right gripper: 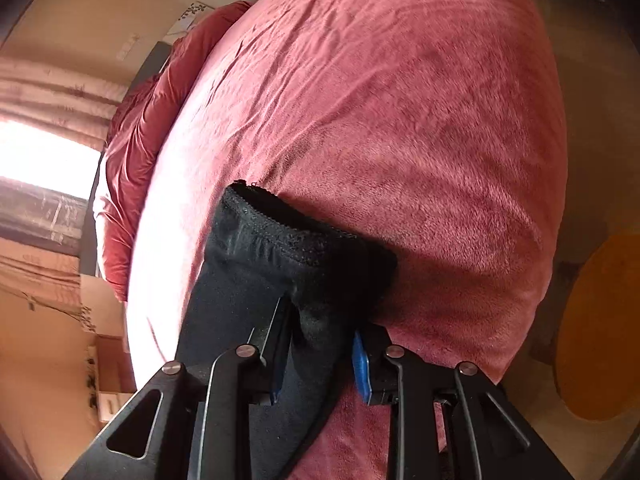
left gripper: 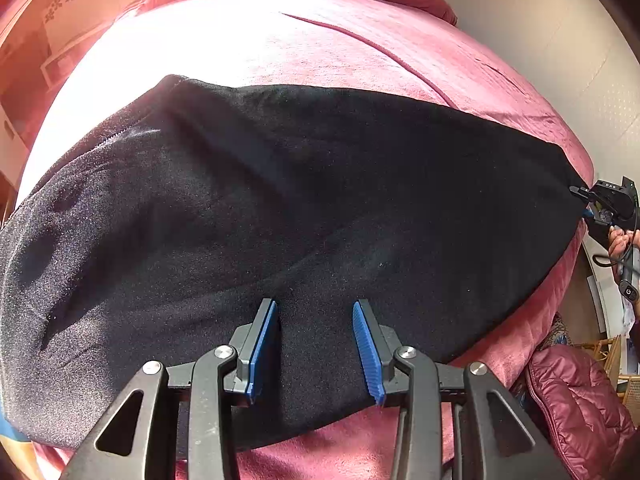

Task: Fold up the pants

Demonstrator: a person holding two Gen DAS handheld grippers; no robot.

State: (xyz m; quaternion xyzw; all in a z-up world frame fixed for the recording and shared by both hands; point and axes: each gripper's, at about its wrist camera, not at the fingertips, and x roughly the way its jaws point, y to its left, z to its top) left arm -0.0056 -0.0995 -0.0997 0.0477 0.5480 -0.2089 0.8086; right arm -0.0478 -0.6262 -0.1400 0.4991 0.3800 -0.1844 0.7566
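Observation:
Black pants (left gripper: 280, 200) lie spread across the pink bed cover (left gripper: 320, 48). My left gripper (left gripper: 316, 312) is open, its blue-padded fingers (left gripper: 366, 344) resting over the near edge of the fabric, nothing clamped. In the right wrist view my right gripper (right gripper: 320, 332) is shut on the hemmed end of the pants (right gripper: 288, 248), with fabric bunched between the jaws and lifted slightly off the bed. The right gripper (left gripper: 592, 204) also shows at the far right of the left wrist view, pinching the pants' tip.
A rumpled red duvet (right gripper: 136, 128) lies at the head of the bed. A maroon quilted jacket (left gripper: 576, 396) hangs near the bed's right side. A round orange rug (right gripper: 600, 328) lies on the floor. Boxes (right gripper: 108, 360) stand by the wall and a bright window.

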